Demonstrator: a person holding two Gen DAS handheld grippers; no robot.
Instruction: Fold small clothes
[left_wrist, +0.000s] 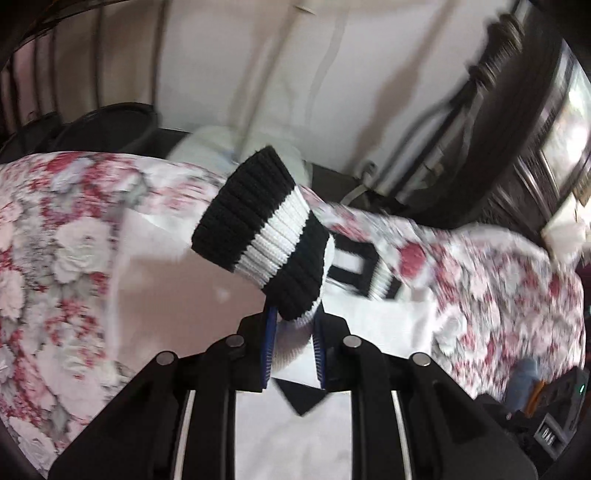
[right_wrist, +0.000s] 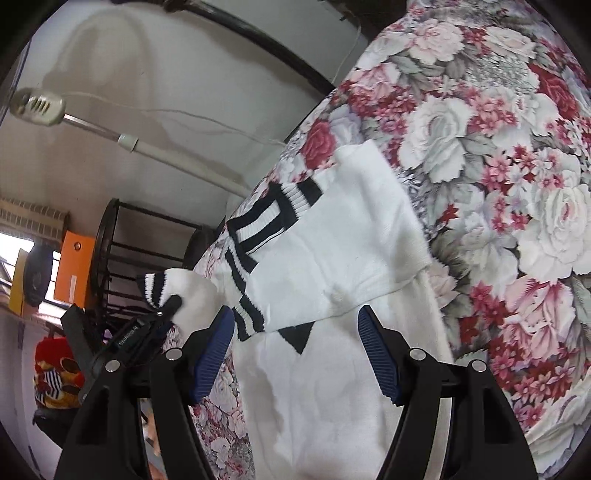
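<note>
Sweater (right_wrist: 332, 258) on floral bedspread (right_wrist: 498, 166) — metal rack (right_wrist: 110, 251) beside

Soft daylight is filling both fisheye views; motion blur is smearing the floral bedspread (left_wrist: 498, 280) in the left one, glare is bleaching a window (right_wrist: 14, 254), edges are bending darkly

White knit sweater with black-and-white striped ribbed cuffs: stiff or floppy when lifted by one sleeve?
Likely floppy: the white knit sweater lies creased and folded over itself on the floral bedspread. The striped ribbed cuff juts out past the left gripper, so the rib probably holds some shape. It probably grips well: the coarse knit sits pinched between ridged blue pads.
</note>
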